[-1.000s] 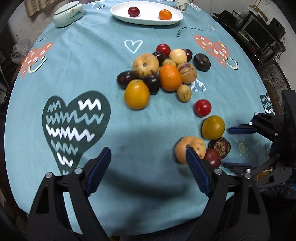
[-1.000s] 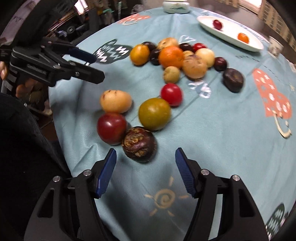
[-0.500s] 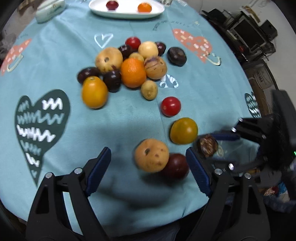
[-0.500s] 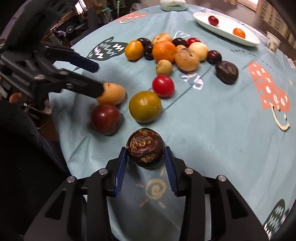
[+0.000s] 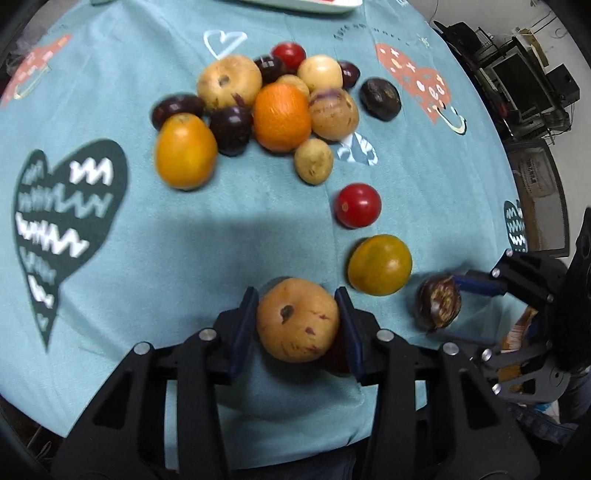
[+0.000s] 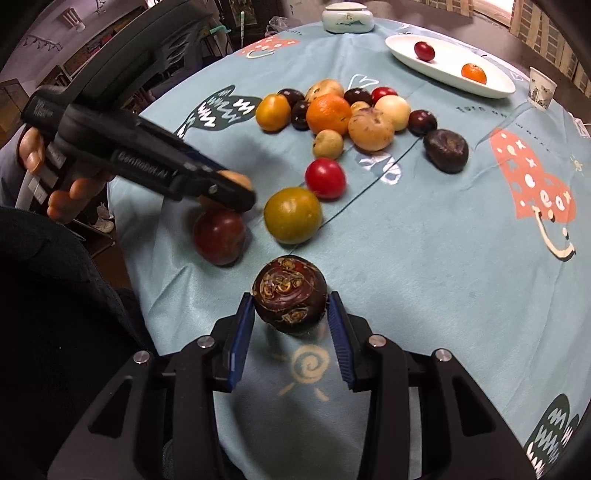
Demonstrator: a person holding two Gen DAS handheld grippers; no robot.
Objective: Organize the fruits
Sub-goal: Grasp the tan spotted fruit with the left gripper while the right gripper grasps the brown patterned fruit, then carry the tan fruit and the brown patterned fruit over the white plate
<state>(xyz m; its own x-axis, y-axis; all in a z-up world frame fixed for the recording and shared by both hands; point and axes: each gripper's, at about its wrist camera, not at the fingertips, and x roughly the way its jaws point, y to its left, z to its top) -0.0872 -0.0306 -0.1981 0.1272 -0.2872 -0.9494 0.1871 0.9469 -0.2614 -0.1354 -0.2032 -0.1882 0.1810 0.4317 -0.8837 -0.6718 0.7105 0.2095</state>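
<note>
A tan speckled fruit [image 5: 297, 319] sits between the pads of my left gripper [image 5: 295, 297], whose jaws are closing and touch it on both sides. A dark red fruit [image 6: 219, 236] lies right beside it, mostly hidden in the left wrist view. My right gripper [image 6: 290, 301] is shut on a dark purple fruit with a curled brown pattern [image 6: 290, 293], just above the cloth. In the right wrist view the left gripper [image 6: 236, 192] covers most of the tan fruit [image 6: 238, 178]. A green-yellow fruit [image 5: 379, 264] lies between the two grippers.
A red tomato [image 5: 357, 205] and a pile of several fruits [image 5: 282, 116] lie further in on the blue tablecloth [image 5: 207, 240]. A white plate [image 6: 447, 67] with a red fruit and an orange stands at the far side, next to a paper cup [image 6: 541, 88] and a lidded dish [image 6: 347, 16].
My left gripper moved right and down over the tan fruit and closed on it. My right gripper closed on the dark purple fruit and lifted it slightly.
</note>
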